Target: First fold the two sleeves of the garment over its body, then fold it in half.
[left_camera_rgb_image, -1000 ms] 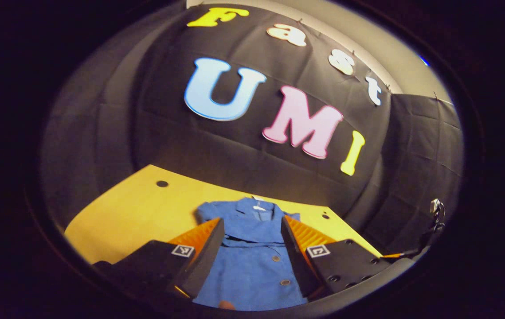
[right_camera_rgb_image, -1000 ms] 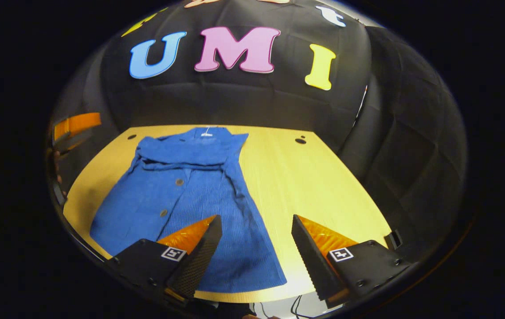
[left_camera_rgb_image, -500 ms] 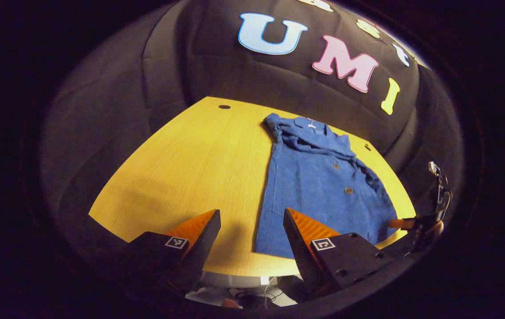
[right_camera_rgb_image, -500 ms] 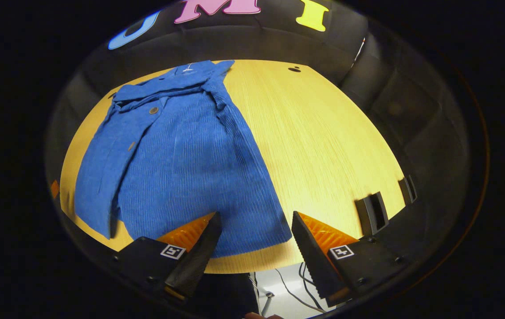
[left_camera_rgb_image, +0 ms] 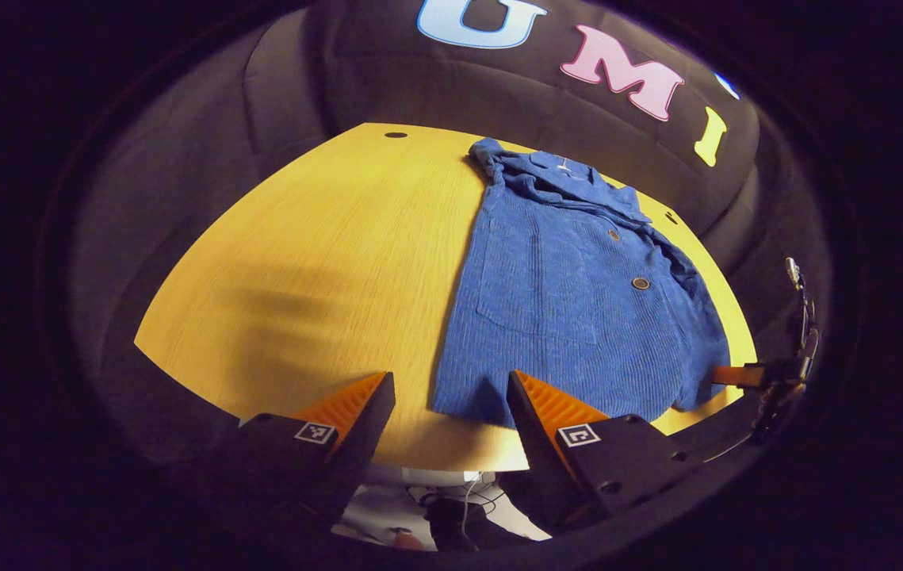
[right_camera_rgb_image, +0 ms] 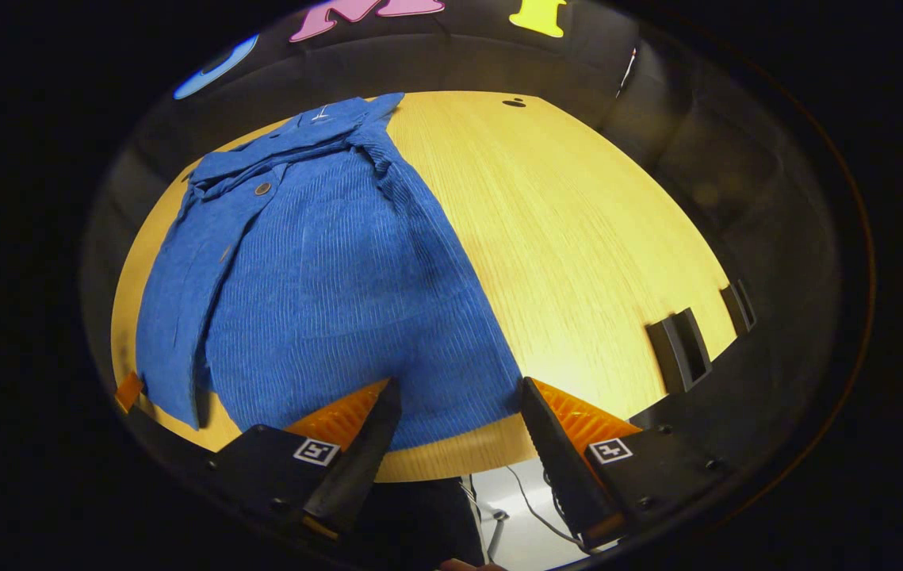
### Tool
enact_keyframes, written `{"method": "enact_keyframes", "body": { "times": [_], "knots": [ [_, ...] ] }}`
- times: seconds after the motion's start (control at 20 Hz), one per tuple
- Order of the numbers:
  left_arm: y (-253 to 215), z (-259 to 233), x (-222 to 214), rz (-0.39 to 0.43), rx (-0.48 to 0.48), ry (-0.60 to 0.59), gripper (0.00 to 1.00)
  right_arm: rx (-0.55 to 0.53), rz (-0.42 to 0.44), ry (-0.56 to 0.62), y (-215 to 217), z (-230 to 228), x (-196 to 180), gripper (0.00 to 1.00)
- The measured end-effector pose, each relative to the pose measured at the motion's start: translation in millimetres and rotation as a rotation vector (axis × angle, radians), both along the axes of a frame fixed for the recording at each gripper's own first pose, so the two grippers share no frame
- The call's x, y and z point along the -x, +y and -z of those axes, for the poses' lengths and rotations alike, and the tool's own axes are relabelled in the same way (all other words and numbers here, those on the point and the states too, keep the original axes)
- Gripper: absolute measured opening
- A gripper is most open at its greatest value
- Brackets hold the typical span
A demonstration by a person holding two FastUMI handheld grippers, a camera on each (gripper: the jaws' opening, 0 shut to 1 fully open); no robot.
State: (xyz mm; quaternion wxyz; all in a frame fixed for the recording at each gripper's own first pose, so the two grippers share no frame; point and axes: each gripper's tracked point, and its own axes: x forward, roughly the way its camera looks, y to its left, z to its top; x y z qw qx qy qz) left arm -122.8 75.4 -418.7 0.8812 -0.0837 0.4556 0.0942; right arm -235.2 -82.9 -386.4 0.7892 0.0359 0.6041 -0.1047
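A blue corduroy jacket (left_camera_rgb_image: 578, 301) lies flat on the yellow wooden table (left_camera_rgb_image: 324, 262), collar at the far side, hem at the near edge. Its buttons face up, and folds of cloth lie bunched across the chest below the collar (right_camera_rgb_image: 316, 127). My left gripper (left_camera_rgb_image: 451, 396) is open just above the hem's left corner (left_camera_rgb_image: 459, 400), which sits between its fingers. My right gripper (right_camera_rgb_image: 457, 404) is open over the jacket (right_camera_rgb_image: 324, 277) at the hem's right part, close to the table's near edge. The right gripper (left_camera_rgb_image: 740, 374) also shows at the jacket's far corner.
Two black brackets (right_camera_rgb_image: 677, 349) clip the table's right edge. Small dark holes mark the far corners of the table (left_camera_rgb_image: 396, 135) (right_camera_rgb_image: 513, 102). Cables and pale floor (right_camera_rgb_image: 514, 523) show below the near edge. Bare wood lies left and right of the jacket.
Both grippers have drawn back to the near edge and tipped downward. The jacket's hem corners now sit at their fingertips. The jacket has not moved.
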Motion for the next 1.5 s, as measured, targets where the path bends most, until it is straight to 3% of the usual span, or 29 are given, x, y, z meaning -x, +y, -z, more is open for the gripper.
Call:
{"method": "enact_keyframes", "body": {
  "times": [0.05,0.15,0.2,0.25,0.3,0.35,0.4,0.45,0.5,0.65,0.7,0.75,0.9,1.0,1.05,1.25,1.5],
  "knots": [
    [-0.2,-1.8,-0.7,-0.001,-0.01,-0.002,0.8,-0.005,-0.001,0.001,0.1,0.1,0.7,0.98],
    [-9.1,1.4,-8.0,0.014,-0.017,0.013,0.84,-0.012,-0.001,-0.005,1.2,0.4,-0.5,0.97],
    [-12.1,4.2,-8.8,0.017,-0.028,0.036,0.83,-0.028,0.001,-0.006,4.8,2.4,-1.4,0.84],
    [-13.4,7.5,-9.0,0.009,-0.064,0.059,0.83,-0.048,0.004,-0.002,9.8,2.9,-1.4,0.88],
    [-12.7,9.3,-9.2,0.01,-0.11,0.085,0.63,-0.058,0.008,-0.005,13.9,2.8,-3.1,0.74],
    [-13.9,11.2,-7.6,0.023,-0.148,0.105,0.55,-0.065,0.005,0.003,17.0,4.0,-3.8,0.69],
    [-17.3,9.4,-6.4,0.04,-0.157,0.119,0.46,-0.069,-0.006,0.002,18.8,3.1,-5.4,0.55],
    [-19.5,7.4,-8.5,0.031,-0.153,0.122,0.46,-0.07,-0.021,0.003,20.7,3.7,-6.4,0.53],
    [-22.4,9.1,-7.7,0.021,-0.146,0.127,0.24,-0.07,-0.034,0.006,22.0,4.5,-6.8,0.45],
    [-25.6,9.3,-12.1,-0.011,-0.106,0.127,0.23,-0.054,-0.086,0.017,24.3,5.5,-10.3,0.19],
    [-29.3,8.9,-11.0,-0.025,-0.069,0.125,0.04,-0.05,-0.088,0.018,26.0,3.3,-10.4,0.27],
    [-36.1,7.3,-12.5,-0.016,-0.021,0.123,0.04,-0.051,-0.091,0.024,25.9,5.0,-10.1,0.13],
    [-45.4,8.6,-16.5,-0.032,0.085,0.117,0.04,-0.067,-0.092,0.008,26.1,6.4,-16.7,0.13],
    [-47.4,10.7,-15.6,-0.023,0.092,0.125,0.0,-0.083,-0.101,0.019,27.4,5.5,-16.1,0.0],
    [-46.5,9.2,-16.9,-0.029,0.103,0.125,0.0,-0.094,-0.102,0.026,28.0,5.5,-15.3,0.04],
    [-45.7,-3.6,-21.0,-0.073,0.169,0.099,0.0,-0.129,-0.076,0.022,32.4,-2.6,-21.3,0.04],
    [-47.3,-35.0,-34.3,-0.096,0.236,0.05,0.0,-0.186,-0.088,-0.046,47.7,-35.2,-55.1,0.04]
  ]
}}
